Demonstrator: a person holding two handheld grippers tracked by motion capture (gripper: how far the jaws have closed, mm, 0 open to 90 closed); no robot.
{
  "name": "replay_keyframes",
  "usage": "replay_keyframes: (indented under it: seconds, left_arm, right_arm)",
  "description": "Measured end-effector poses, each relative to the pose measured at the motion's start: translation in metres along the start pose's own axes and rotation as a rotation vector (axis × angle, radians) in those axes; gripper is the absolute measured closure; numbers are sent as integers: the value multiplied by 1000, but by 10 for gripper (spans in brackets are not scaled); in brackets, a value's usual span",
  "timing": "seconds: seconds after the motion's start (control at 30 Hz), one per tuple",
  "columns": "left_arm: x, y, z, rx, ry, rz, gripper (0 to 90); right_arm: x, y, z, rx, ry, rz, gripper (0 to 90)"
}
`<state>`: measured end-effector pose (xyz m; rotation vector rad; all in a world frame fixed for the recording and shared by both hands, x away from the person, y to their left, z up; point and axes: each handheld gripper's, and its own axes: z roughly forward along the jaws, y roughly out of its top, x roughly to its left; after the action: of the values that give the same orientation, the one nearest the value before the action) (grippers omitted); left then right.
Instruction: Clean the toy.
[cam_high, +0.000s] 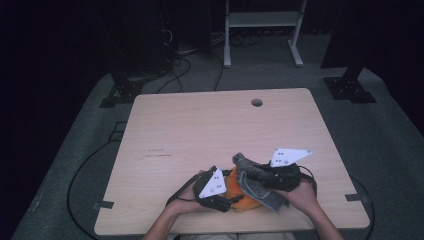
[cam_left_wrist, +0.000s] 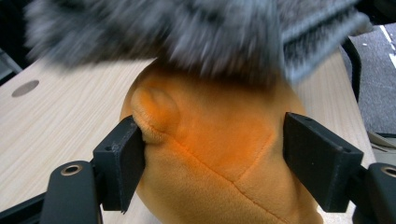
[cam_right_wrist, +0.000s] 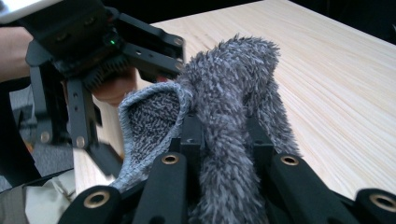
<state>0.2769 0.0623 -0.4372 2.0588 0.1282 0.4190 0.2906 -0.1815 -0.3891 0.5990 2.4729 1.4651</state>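
Left gripper (cam_left_wrist: 212, 154) clamped on the orange plush toy (cam_left_wrist: 210, 158); right gripper (cam_right_wrist: 229, 140) clamped on the grey fuzzy sock (cam_right_wrist: 233, 93), held above the counter (cam_high: 200, 125).

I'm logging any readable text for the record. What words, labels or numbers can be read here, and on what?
None can be read.
Table: a faint dark line of marks on the wood, too small to read.
Grey plates on the left gripper and right gripper: small dark dots, no lettering.

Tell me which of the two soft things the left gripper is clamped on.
The orange plush toy: the left gripper squeezes its sides. The grey fuzzy sock is the other one, pinched in the right gripper and draped over the toy.
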Motion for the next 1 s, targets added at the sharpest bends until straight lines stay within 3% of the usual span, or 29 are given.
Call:
replay_keyframes:
  seconds: [0.07, 0.17, 0.27, 0.33, 0.47, 0.5, 0.6, 0.63, 0.67, 0.7, 0.77, 0.8, 0.87, 1.0]
  left_arm:
    - [-1, 1, -1, 11, 4, 15, 241]
    - [-1, -1, -1, 2, -1, 4, 249]
    - [0, -2, -1, 6, -4, -8, 254]
    - [1, -2, -1, 9, -3, -12, 254]
    - [3, -5, -2, 15, 4, -25, 253]
    - [4, -5, -2, 16, 11, -29, 253]
    - [8, -8, -3, 25, 26, -59, 253]
    - [12, -11, -2, 35, 46, -85, 255]
    - [12, -11, -2, 35, 46, -85, 255]
    - [15, -14, -2, 37, 56, -119, 255]
    - [16, -14, -2, 42, 63, -126, 256]
    - [17, -15, -2, 44, 66, -129, 256]
    - [18, -16, -2, 46, 74, -142, 256]
    - [22, -18, -3, 36, 72, -170, 255]
  right_arm:
    - [3, 4, 7, 11, -3, -7, 739]
    - [-1, 5, 12, 21, 4, 11, 741]
    - [-10, 0, 8, 37, -36, 30, 743]
    - [-23, -15, 1, 37, -67, 82, 743]
    - [-31, -30, -7, 43, -98, 120, 743]
    - [-29, -35, -13, 44, -125, 120, 743]
    - [-21, -36, -19, 35, -127, 102, 743]
    - [-9, -33, -22, 27, -119, 72, 743]
    - [-2, -32, -21, 24, -108, 55, 743]
    - [5, -30, -19, 27, -98, 30, 743]
    - [16, -27, -14, 38, -81, -4, 742]
    - [16, -27, -14, 38, -81, -4, 742]
    - [23, -27, -6, 61, -108, -50, 742]
    - [12, -33, -6, 48, -131, -32, 743]
